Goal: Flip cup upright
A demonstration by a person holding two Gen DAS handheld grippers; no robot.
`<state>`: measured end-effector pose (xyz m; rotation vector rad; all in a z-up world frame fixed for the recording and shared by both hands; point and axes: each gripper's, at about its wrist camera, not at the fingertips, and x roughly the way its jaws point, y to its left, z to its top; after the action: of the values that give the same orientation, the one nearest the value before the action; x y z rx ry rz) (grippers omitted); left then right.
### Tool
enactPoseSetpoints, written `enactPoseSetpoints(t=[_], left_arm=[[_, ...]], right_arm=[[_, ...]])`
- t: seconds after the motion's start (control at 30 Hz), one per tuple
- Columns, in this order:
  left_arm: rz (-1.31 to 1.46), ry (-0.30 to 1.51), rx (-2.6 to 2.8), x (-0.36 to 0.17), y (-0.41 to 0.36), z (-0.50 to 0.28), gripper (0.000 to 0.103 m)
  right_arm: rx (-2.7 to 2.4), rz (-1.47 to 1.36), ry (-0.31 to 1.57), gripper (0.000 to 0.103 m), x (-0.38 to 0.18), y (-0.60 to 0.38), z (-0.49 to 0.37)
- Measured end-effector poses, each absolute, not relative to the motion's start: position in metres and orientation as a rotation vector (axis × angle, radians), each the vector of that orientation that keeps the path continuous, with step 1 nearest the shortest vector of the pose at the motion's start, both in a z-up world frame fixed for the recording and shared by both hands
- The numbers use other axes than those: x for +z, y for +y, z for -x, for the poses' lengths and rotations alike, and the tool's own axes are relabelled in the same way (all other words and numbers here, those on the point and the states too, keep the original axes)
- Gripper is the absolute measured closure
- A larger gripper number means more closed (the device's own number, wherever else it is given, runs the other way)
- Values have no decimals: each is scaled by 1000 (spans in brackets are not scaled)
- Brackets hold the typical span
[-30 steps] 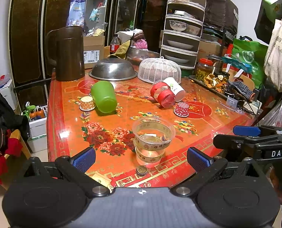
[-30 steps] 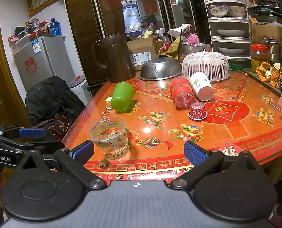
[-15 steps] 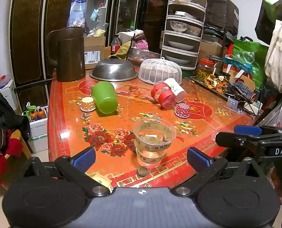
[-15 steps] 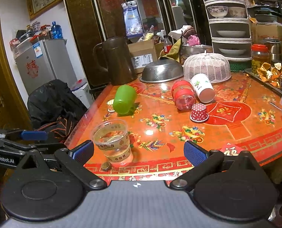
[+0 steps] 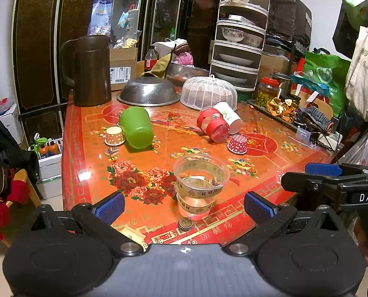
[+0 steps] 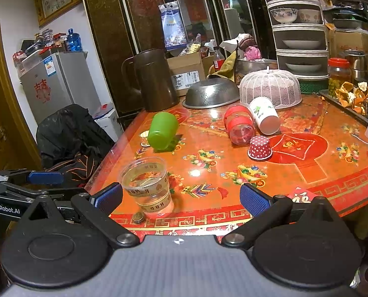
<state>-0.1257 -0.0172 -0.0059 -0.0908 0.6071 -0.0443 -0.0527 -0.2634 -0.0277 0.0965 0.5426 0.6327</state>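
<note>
A clear plastic cup [image 5: 200,185] stands upright near the front edge of the red patterned table [image 5: 90,168]; it also shows in the right wrist view [image 6: 148,185]. A green cup [image 5: 135,130] lies on its side further back, as do a red cup [image 5: 212,123] and a white paper cup [image 5: 229,117]. A red dotted paper cup [image 5: 237,144] stands upside down. My left gripper [image 5: 184,204] is open and empty just before the clear cup. My right gripper [image 6: 181,198] is open and empty, the clear cup near its left finger.
A small orange dotted cup [image 5: 114,135] stands by the green cup. A coin [image 5: 185,222] lies in front of the clear cup. A brown jug [image 5: 91,70], a steel colander [image 5: 148,94] and a white mesh cover [image 5: 208,92] stand at the back.
Both grippers have drifted slightly back and stayed open; the right view has shifted a little, so the clear cup sits closer to its left finger. No object has moved.
</note>
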Motion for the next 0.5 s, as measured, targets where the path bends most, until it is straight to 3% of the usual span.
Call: enactPoseSetpoints(t=[0.5], left_arm=[[92,603,-41,-5,-19,126,0]], right_arm=[[674,-104,514,1,-26,-265,56]])
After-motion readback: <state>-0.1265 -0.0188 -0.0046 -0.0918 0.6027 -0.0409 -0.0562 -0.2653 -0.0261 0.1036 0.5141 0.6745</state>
